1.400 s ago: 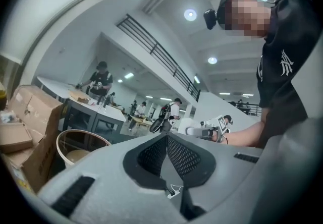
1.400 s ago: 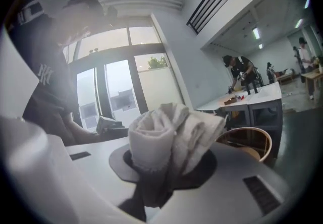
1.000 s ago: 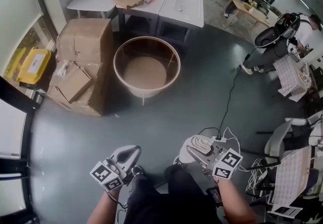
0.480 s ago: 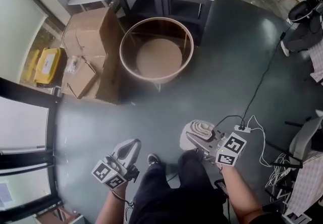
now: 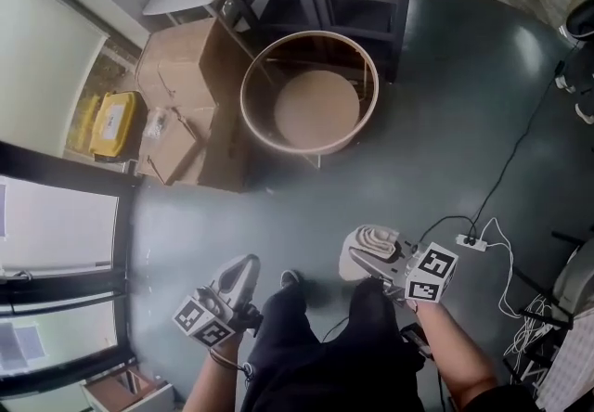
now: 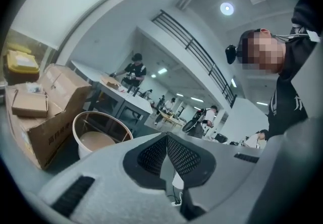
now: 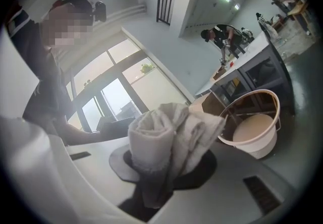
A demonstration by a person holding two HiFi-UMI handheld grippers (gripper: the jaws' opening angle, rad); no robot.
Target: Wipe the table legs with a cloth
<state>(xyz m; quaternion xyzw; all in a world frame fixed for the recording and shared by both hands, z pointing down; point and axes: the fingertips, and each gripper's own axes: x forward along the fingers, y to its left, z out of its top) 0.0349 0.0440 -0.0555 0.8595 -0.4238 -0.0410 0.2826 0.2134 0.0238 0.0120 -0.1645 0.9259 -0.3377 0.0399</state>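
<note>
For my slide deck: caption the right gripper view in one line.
Right gripper clamps a rolled cloth, with the round table standing beyond.

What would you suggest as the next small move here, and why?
Probably step forward and bring the right gripper toward the round table. Its jaws are shut on the rolled cloth, ready for wiping, but the table stands ahead across the floor, apparently beyond reach of both grippers. The left gripper is shut and empty.
</note>
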